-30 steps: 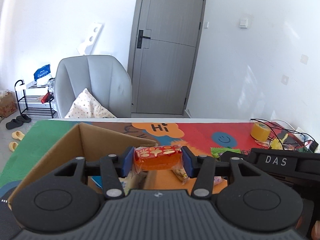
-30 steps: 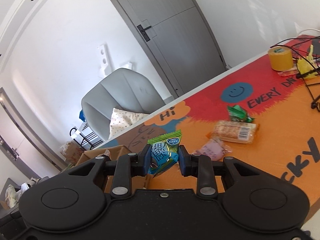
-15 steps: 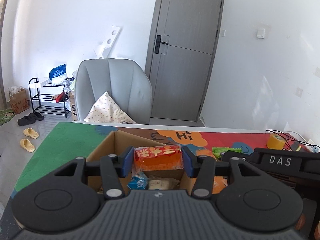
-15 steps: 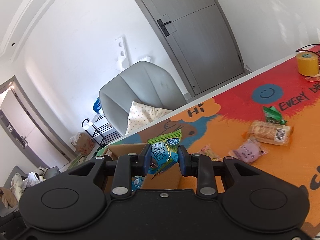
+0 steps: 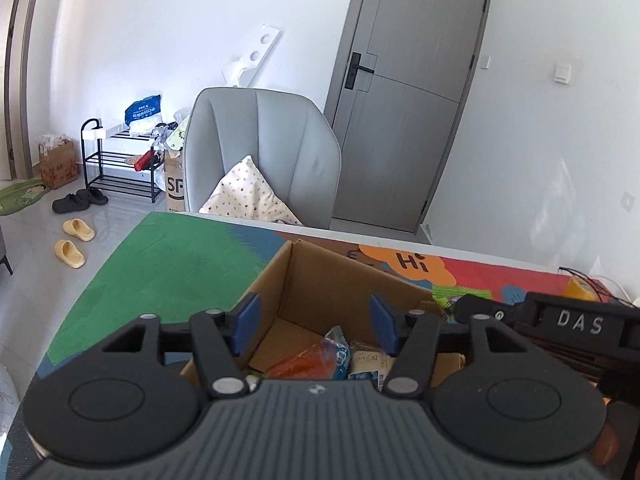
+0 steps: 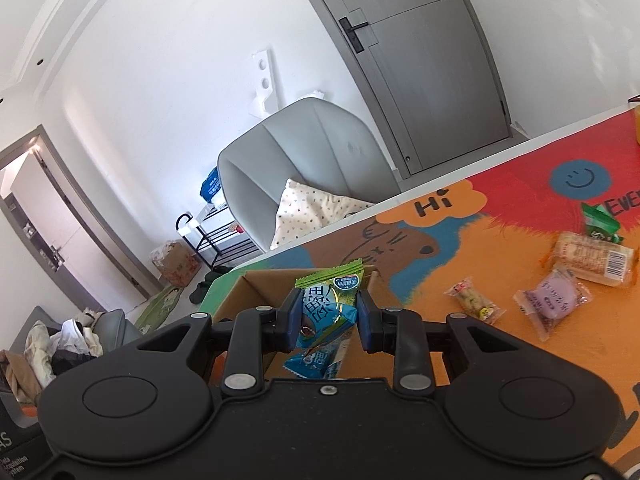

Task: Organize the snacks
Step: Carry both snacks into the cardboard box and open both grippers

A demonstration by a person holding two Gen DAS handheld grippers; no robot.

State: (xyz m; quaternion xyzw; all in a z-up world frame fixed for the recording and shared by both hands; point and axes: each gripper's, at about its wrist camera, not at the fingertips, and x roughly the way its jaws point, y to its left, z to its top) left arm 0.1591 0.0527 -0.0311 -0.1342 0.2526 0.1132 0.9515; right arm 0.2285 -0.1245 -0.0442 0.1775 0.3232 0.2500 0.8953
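My left gripper (image 5: 314, 322) is open and empty above the open cardboard box (image 5: 316, 276). The orange snack packet (image 5: 300, 366) lies in the box beside a blue packet (image 5: 340, 350) and a pale packet (image 5: 370, 362). My right gripper (image 6: 328, 314) is shut on a blue and green snack packet (image 6: 326, 308), held over the box (image 6: 256, 292). Loose snacks lie on the mat to the right: a small peanut bar (image 6: 474, 300), a purple packet (image 6: 554, 300), a wafer pack (image 6: 592, 258) and a green packet (image 6: 600, 222).
The colourful mat (image 6: 500, 216) covers the table. A grey armchair (image 5: 260, 152) with a pillow stands beyond the far edge. The right gripper body (image 5: 560, 320) shows in the left wrist view. A yellow tape roll (image 5: 580, 286) sits at the far right.
My left gripper has opened and the orange packet has dropped into the box. Both grippers have moved left, over the box. The right gripper still holds its packet.
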